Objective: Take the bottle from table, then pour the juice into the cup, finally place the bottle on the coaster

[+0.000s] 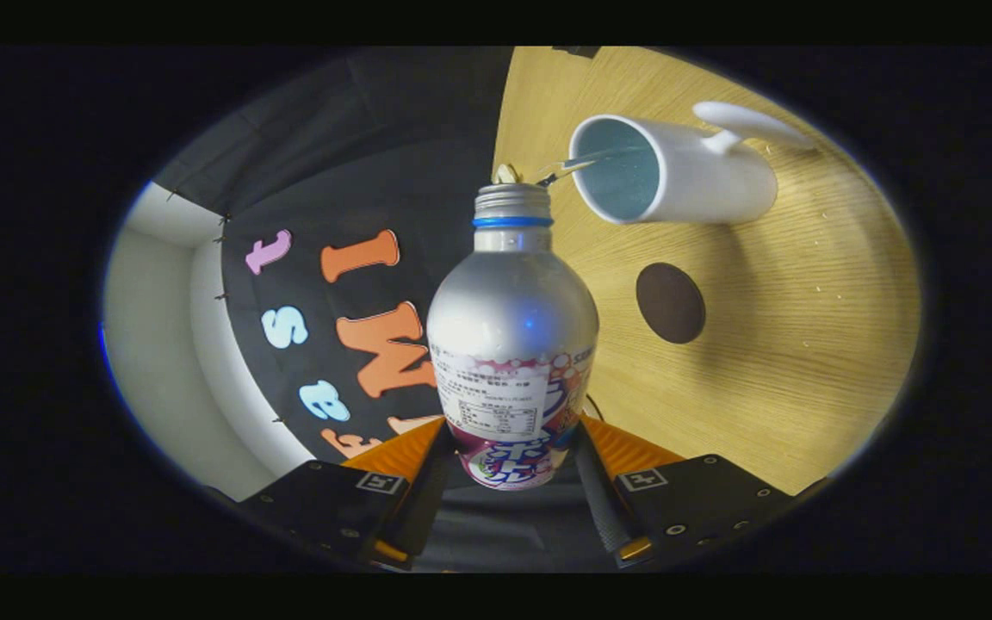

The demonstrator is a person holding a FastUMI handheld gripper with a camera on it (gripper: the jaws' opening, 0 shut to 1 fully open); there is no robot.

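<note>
My gripper [509, 469] is shut on the lower body of a silver bottle [511, 319] with a blue neck ring and a printed label. The whole view is rolled sideways, so the bottle is tipped over. A thin stream of liquid [586, 161] runs from the bottle's open mouth into the white mug [703, 176], whose opening faces me and whose handle points away from the bottle. The stream lands inside the mug's rim. A round dark coaster [670, 302] lies flat on the wooden table [806, 327], between the mug and my fingers, beside the bottle.
The wooden table's edge runs just behind the bottle's neck, with the booth's black cloth wall [358, 181] beyond it. A white panel [169, 344] stands past the cloth. A few small droplets dot the table beyond the coaster.
</note>
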